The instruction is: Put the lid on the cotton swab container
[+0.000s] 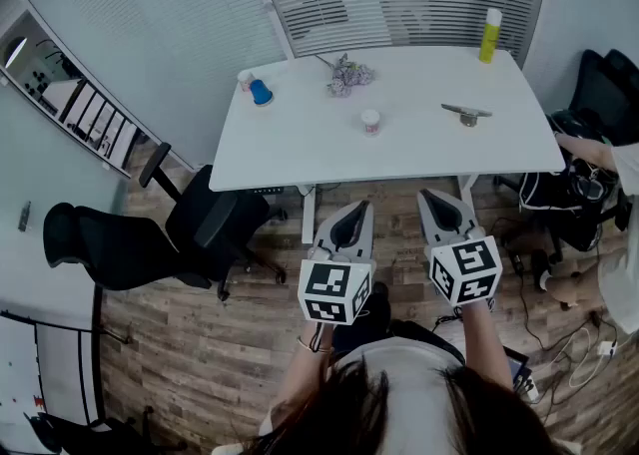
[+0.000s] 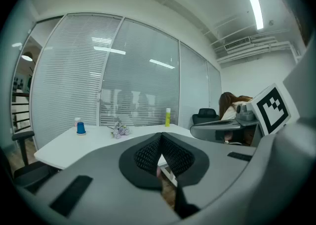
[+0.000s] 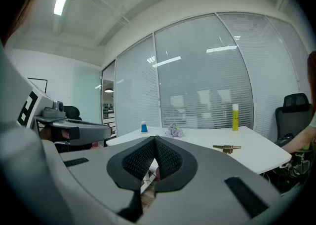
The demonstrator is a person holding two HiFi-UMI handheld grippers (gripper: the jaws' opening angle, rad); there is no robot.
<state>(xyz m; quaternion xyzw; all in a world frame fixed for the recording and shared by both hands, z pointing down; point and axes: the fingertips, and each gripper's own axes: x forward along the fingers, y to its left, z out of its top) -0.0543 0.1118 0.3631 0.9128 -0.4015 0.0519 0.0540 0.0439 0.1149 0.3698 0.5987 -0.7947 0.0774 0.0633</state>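
Well, you held both grippers short of the white table (image 1: 300, 139), over the wooden floor (image 1: 190, 343). The left gripper (image 1: 356, 210) had its jaws pressed together on nothing, and the right gripper (image 1: 431, 198) did too. The small swab container (image 1: 370, 122) stood alone near the table's middle, well apart from both grippers. It was too small for you to tell its contents or whether a lid sat on it. A blue cup (image 1: 261, 93) stood near the far left corner, its inside hidden.
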